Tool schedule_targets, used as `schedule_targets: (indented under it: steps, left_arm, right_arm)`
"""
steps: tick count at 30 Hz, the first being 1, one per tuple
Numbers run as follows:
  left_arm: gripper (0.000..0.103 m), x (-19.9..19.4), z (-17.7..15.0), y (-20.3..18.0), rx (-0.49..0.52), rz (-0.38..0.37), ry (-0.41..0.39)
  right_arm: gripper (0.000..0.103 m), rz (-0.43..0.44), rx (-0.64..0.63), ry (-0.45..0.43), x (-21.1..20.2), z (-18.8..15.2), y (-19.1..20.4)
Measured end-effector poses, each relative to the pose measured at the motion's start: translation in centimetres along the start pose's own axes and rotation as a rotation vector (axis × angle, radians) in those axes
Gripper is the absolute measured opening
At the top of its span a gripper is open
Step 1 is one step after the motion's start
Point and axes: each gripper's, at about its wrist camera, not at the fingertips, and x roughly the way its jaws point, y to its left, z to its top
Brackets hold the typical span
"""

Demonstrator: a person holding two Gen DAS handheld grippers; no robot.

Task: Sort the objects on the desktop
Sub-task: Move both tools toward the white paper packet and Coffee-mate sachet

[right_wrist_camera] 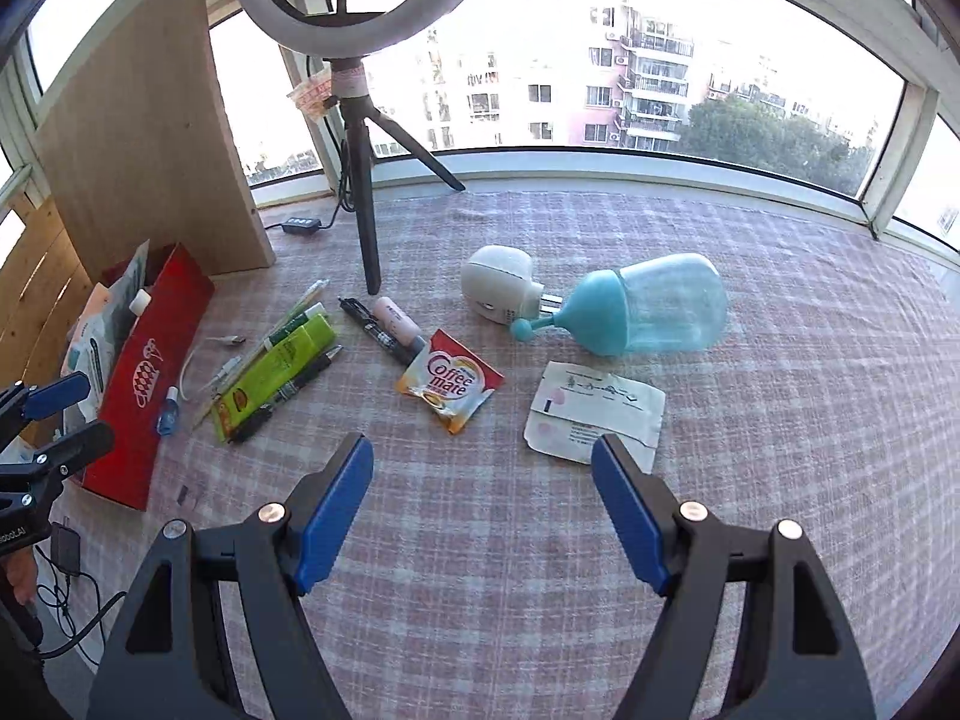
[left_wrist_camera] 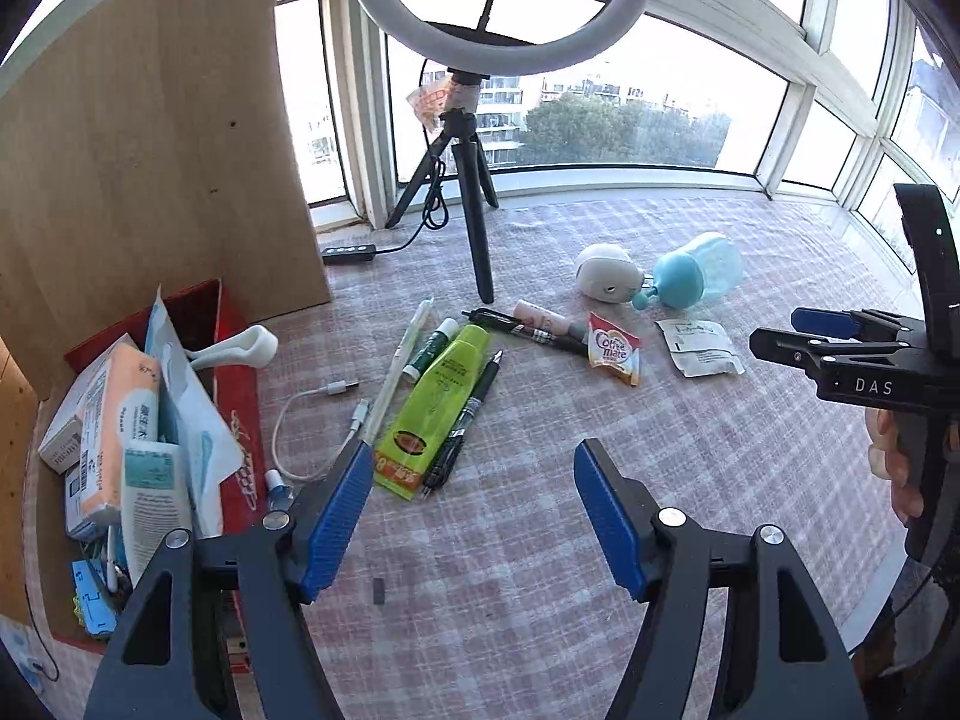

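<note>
Both the left gripper and right gripper are held spread, empty, above scattered items: green tube, Coffee-mate sachet.

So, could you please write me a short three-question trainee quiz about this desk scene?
1. True or false: both claws hold nothing.
2. Which lies nearest the blue bottle? A) white round device B) red box C) green tube
3. What brand is printed on the sachet?

Key: 1. True: left claw and right claw are open and empty. 2. A. 3. Coffee mate.
</note>
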Motion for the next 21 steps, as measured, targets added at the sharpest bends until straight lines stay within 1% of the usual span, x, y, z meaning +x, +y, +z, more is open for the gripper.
schedule_targets:
  steps: [3, 7, 9, 15, 18, 21]
  left_arm:
    - [0.07, 3.1, 1.2, -3.3, 0.056, -0.032, 0.033]
    - [0.07, 7.5, 2.8, -6.2, 0.094, -0.065, 0.09]
    - [0.07, 9.7, 3.4, -7.1, 0.102, -0.07, 0.125]
    - [0.07, 14.2, 4.5, -7.2, 0.081, -0.079, 0.191]
    - [0.07, 15.4, 4.7, -7.2, 0.083, -0.084, 0.209]
    - [0.07, 16.2, 4.8, -7.3, 0.084, -0.094, 0.219]
  right_arm:
    - [0.075, -0.037, 0.046, 0.044, 1.7, -0.1, -3.5]
    - [0.075, -0.038, 0.109, 0.101, 4.3, 0.0, -6.9]
    - [0.075, -0.027, 0.131, 0.12, 5.4, 0.3, -7.9]
    - [0.075, -0.015, 0.185, 0.162, 8.6, 1.0, -9.7]
    - [0.075, -0.004, 0.221, 0.193, 10.2, 1.3, -9.9]
    - [0.075, -0.008, 0.221, 0.234, 11.4, 1.8, -9.3]
